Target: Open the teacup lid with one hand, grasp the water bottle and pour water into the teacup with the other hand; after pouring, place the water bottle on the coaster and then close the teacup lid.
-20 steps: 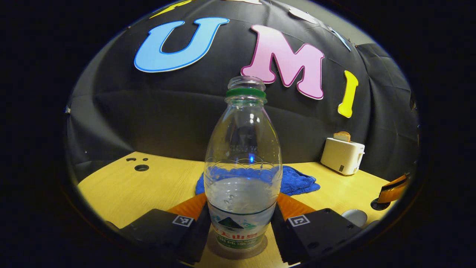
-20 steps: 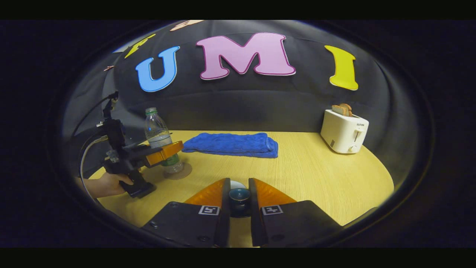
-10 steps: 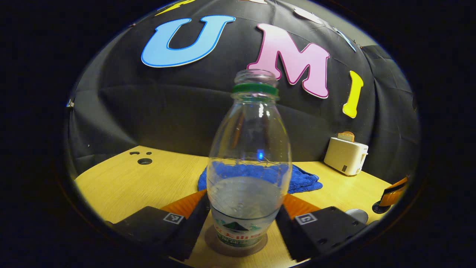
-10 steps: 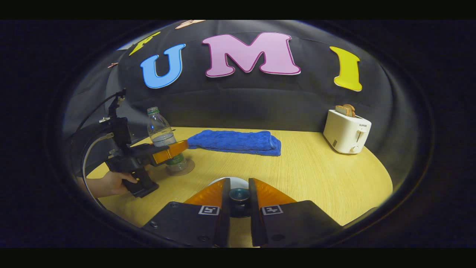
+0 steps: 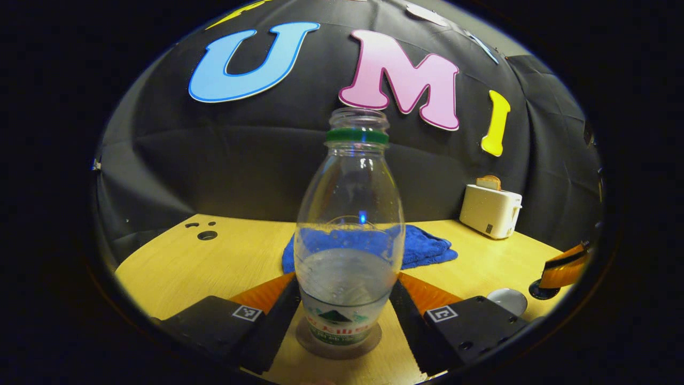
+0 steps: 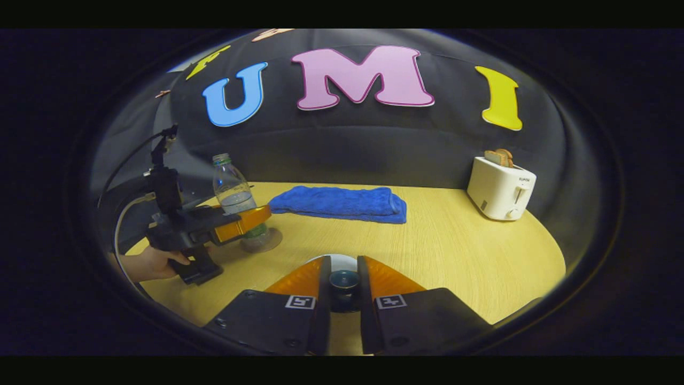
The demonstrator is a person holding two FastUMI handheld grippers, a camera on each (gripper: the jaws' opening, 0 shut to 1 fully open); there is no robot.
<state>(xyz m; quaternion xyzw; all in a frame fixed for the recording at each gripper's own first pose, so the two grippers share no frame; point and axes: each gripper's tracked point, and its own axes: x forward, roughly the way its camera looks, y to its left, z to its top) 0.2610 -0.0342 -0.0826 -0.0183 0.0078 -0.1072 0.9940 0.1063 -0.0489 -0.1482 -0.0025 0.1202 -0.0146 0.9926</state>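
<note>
A clear water bottle, part full and uncapped with a green neck ring, stands upright on a round grey coaster. My left gripper is shut on its lower body, one finger at each side. The bottle and that gripper, held by a hand, sit at the table's left in the right gripper view. My right gripper is shut on the dark knob of the teacup lid. The white teacup peeks out just beyond the fingertips. From the left gripper view the teacup lies beside the held lid.
A folded blue towel lies at the back of the wooden table, behind the bottle. A white toaster with toast stands at the back right. Small holes mark the table's far left.
The left gripper and bottle tilted slightly and settled back upright on the coaster. The right gripper shifted a little with the lid, bringing the white teacup into sight.
</note>
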